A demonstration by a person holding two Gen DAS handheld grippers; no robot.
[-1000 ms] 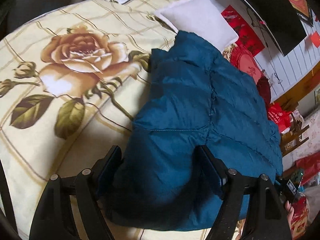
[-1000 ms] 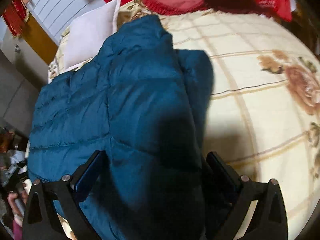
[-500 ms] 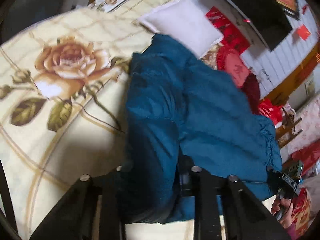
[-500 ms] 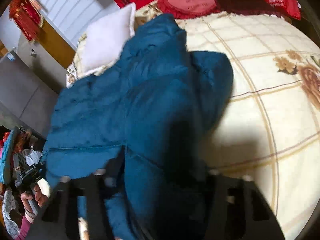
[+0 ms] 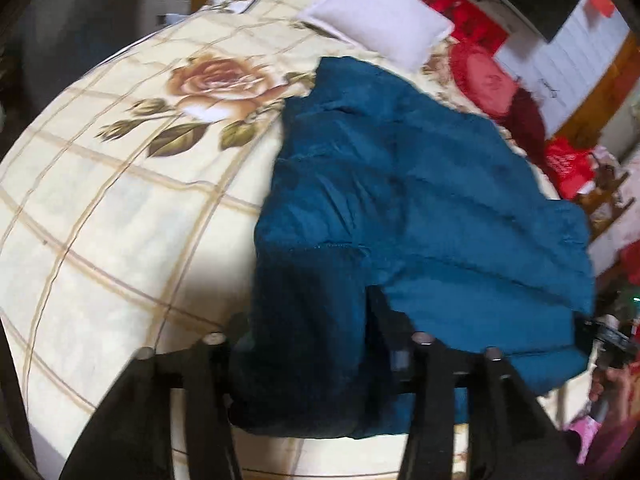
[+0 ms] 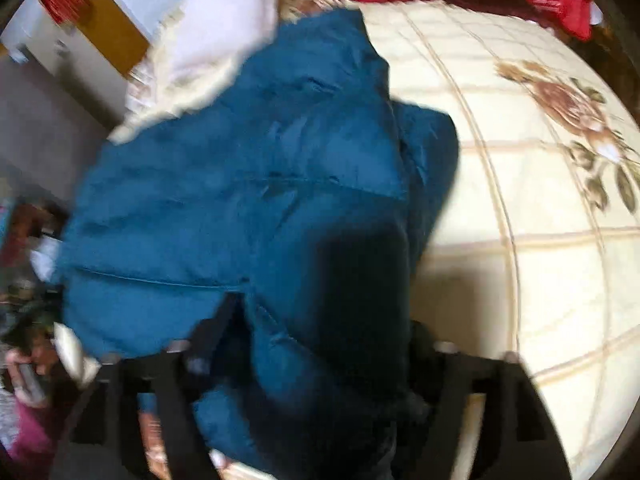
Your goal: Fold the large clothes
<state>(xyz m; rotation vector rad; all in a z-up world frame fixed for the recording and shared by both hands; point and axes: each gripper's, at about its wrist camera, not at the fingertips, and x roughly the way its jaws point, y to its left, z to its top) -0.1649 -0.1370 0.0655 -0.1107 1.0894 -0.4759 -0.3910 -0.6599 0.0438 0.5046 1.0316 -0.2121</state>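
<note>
Cream bedspread with tan grid lines and a printed brown rose, spread over a bed. White pillow at the far end; red cushion and a darker maroon one just beside it; more red items at the bed's edge, too blurred to name. Dark screen on the white panelled wall, cut off by the fisheye rim.

Teal quilted jacket lying across the bed, collar end toward the pillow, hem end toward the cameras. Seen again from the right wrist, strongly motion-blurred, stitching lines barely readable.

Left gripper at the near hem, fingers drawn close together with a thick fold of jacket bunched between them; fingertips buried in dark cloth, contact pads hidden. Fold hanging down in front of the gripper, lower edge in shadow.

Right gripper likewise closed onto a fold of the jacket, fabric filling the gap between its fingers and draping over them; left finger partly visible beside the seam, right one mostly lost in shadow.

Right gripper's handle and a hand just visible at the right rim of the left view, cropped and blurred. Floor clutter at the frame edges, indistinct.
</note>
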